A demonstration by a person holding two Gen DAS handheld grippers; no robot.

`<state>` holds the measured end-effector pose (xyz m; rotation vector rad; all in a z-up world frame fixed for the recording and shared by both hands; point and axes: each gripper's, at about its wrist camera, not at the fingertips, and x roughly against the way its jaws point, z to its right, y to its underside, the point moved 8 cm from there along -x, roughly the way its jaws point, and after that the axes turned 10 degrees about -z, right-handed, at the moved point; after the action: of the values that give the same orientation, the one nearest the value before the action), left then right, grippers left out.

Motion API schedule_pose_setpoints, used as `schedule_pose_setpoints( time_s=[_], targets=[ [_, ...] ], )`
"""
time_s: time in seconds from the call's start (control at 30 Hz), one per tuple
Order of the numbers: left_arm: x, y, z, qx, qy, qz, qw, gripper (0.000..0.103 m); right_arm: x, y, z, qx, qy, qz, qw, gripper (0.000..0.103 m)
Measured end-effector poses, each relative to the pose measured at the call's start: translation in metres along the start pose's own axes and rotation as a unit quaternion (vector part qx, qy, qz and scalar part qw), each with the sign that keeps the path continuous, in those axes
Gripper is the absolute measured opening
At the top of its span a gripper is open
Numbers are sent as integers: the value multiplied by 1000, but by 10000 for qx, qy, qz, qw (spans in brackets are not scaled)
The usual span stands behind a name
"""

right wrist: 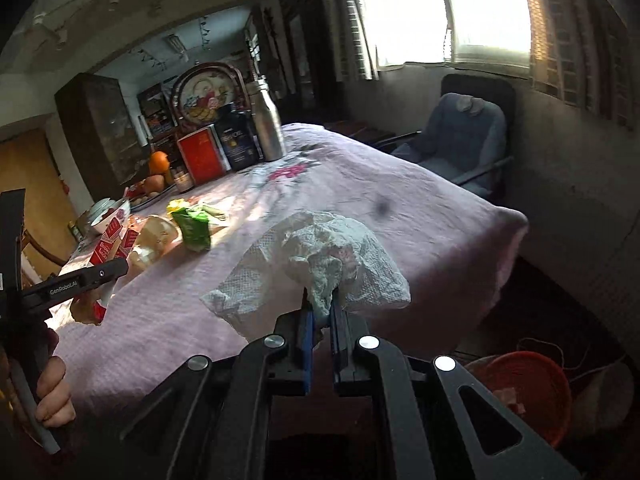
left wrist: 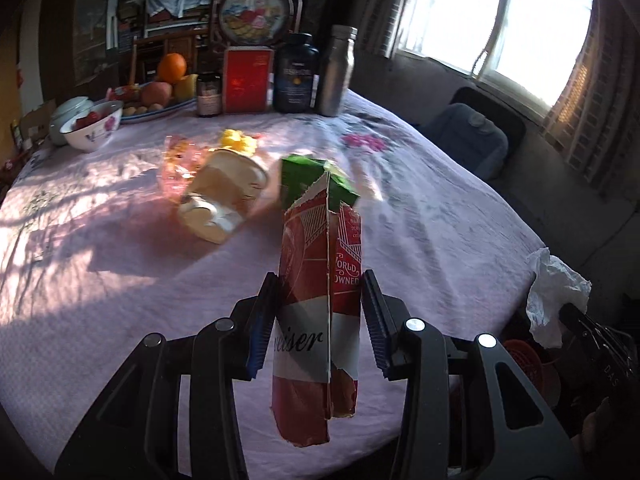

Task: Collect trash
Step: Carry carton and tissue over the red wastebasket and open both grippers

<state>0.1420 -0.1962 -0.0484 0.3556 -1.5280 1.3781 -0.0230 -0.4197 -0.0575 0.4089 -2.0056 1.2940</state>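
My left gripper [left wrist: 320,316] is shut on a torn red and white beer carton [left wrist: 318,304] and holds it above the pink tablecloth [left wrist: 120,300]. The carton also shows at the left of the right wrist view [right wrist: 110,240]. My right gripper [right wrist: 322,312] is shut on a crumpled white paper towel [right wrist: 316,264] near the table's right edge; the towel shows in the left wrist view [left wrist: 554,292]. On the table lie a green wrapper [right wrist: 194,226], a tipped cream plastic cup [left wrist: 224,196], a clear pinkish wrapper [left wrist: 176,164] and a yellow scrap [left wrist: 236,140].
An orange basket [right wrist: 528,392] stands on the floor right of the table. At the table's far side are a fruit plate [left wrist: 160,92], a flowered bowl [left wrist: 94,126], a red tin [left wrist: 246,80], a dark jar [left wrist: 296,76] and a steel bottle [left wrist: 338,72]. A blue chair [right wrist: 460,140] stands by the window.
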Motion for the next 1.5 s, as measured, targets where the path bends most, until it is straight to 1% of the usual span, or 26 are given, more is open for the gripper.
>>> schedule_pose_setpoints(
  time_s=[0.13, 0.23, 0.33, 0.4, 0.47, 0.5, 0.53, 0.6, 0.77, 0.8, 0.87, 0.93, 1.0, 1.1, 1.23, 1.33, 1.4, 1.43, 1.47, 1.5],
  targets=[
    [-15, 4, 57, -439, 231, -115, 9987, 42, 11, 16, 61, -286, 555, -16, 9980, 10],
    [-26, 8, 96, -750, 373, -201, 9963, 42, 12, 37, 105, -507, 935, -179, 9942, 10],
    [-37, 16, 136, -1073, 496, -322, 9925, 42, 0, 65, 144, -744, 1222, -488, 9885, 10],
    [-43, 22, 158, -1268, 571, -404, 9895, 42, -16, 81, 165, -894, 1320, -766, 9842, 12],
    [-51, 29, 177, -1432, 629, -496, 9864, 42, -35, 94, 186, -1082, 1459, -1077, 9774, 14],
    [-55, 32, 188, -1511, 657, -545, 9848, 42, -43, 100, 194, -1135, 1534, -1219, 9740, 19],
    [-58, 37, 198, -1595, 681, -591, 9831, 42, -49, 106, 202, -1196, 1577, -1315, 9713, 35],
    [-66, 43, 214, -1734, 703, -663, 9801, 42, -49, 111, 213, -1336, 1595, -1259, 9700, 60],
    [-86, 62, 252, -2085, 759, -880, 9711, 42, -28, 109, 232, -1514, 1609, -932, 9708, 61],
    [-90, 66, 258, -2149, 777, -930, 9691, 42, -24, 108, 236, -1570, 1612, -856, 9706, 62],
    [-96, 75, 273, -2295, 836, -1011, 9644, 42, -15, 106, 244, -1714, 1642, -692, 9690, 71],
    [-102, 84, 289, -2470, 903, -1048, 9591, 42, -5, 104, 251, -1870, 1663, -491, 9669, 90],
    [-109, 95, 302, -2633, 962, -1098, 9536, 42, -2, 100, 262, -1949, 1705, -388, 9651, 91],
    [-124, 115, 324, -2831, 1133, -1299, 9435, 42, 3, 101, 273, -2020, 1844, -349, 9612, 92],
    [-140, 140, 351, -3035, 1301, -1521, 9316, 42, 7, 101, 283, -2158, 1830, -333, 9586, 92],
    [-145, 152, 368, -3114, 1457, -1593, 9254, 43, 12, 102, 288, -2187, 1910, -293, 9565, 92],
    [-147, 155, 378, -3104, 1533, -1598, 9245, 44, 16, 103, 290, -2231, 1912, -265, 9555, 92],
    [-148, 157, 380, -3094, 1558, -1611, 9241, 53, 17, 103, 291, -2252, 1909, -255, 9551, 92],
    [-148, 157, 381, -3059, 1588, -1617, 9247, 58, 18, 103, 293, -2273, 1905, -248, 9547, 92],
    [-148, 155, 382, -3012, 1607, -1604, 9261, 68, 19, 104, 294, -2296, 1895, -241, 9544, 92]
  ],
)
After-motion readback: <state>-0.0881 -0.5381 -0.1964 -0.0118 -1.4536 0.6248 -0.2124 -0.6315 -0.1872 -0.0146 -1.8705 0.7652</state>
